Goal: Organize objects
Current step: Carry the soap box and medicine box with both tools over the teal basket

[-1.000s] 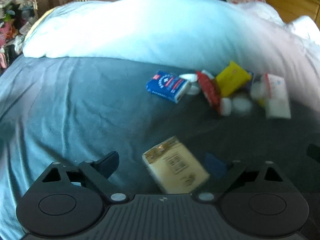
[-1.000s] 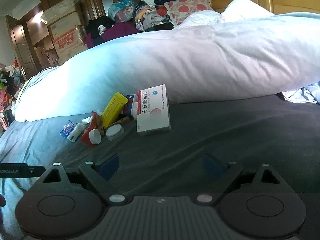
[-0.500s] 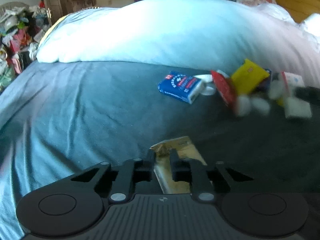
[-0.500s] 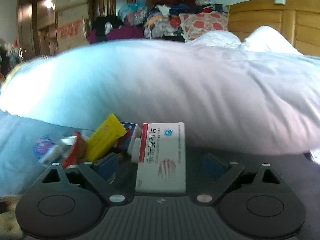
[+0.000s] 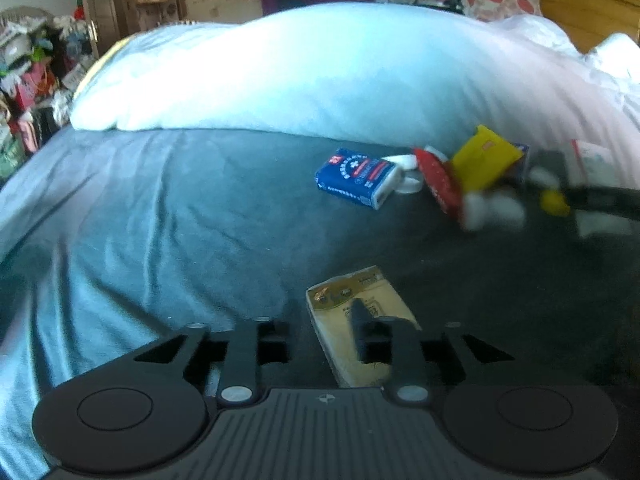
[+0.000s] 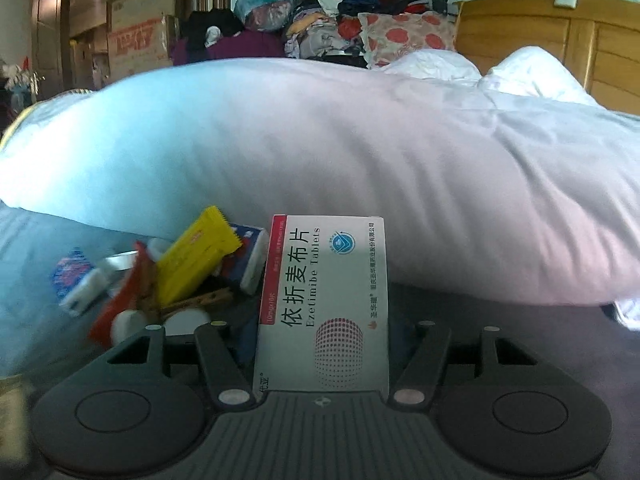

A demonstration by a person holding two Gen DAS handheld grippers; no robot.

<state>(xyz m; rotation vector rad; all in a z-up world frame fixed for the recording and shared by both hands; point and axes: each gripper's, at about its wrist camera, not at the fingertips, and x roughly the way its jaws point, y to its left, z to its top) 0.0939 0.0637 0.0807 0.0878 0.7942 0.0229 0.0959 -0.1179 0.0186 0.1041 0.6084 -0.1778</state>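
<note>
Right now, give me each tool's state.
Left tool: closed on the beige box.
Right tool: closed on the white tablet box.

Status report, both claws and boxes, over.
Left claw partly closed on tan box. Right claw closed around white tablet box. Pile crowds its left.

The bed sheet (image 5: 160, 220) across the middle of the left wrist view is a grey-blue cloth, matt, with soft creases. Behind it the duvet (image 6: 360, 152) is a white, smooth, puffy fabric. The white tablet box (image 6: 324, 308) at lower centre of the right wrist view looks like printed card with a slight sheen. The yellow packet (image 6: 196, 256) to its left looks like glossy wrapper with a serrated end. The headboard (image 6: 560, 36) at upper right is varnished wood. Both gripper bodies at the bottom edges are matt black plastic, ribbed in the centre.
</note>
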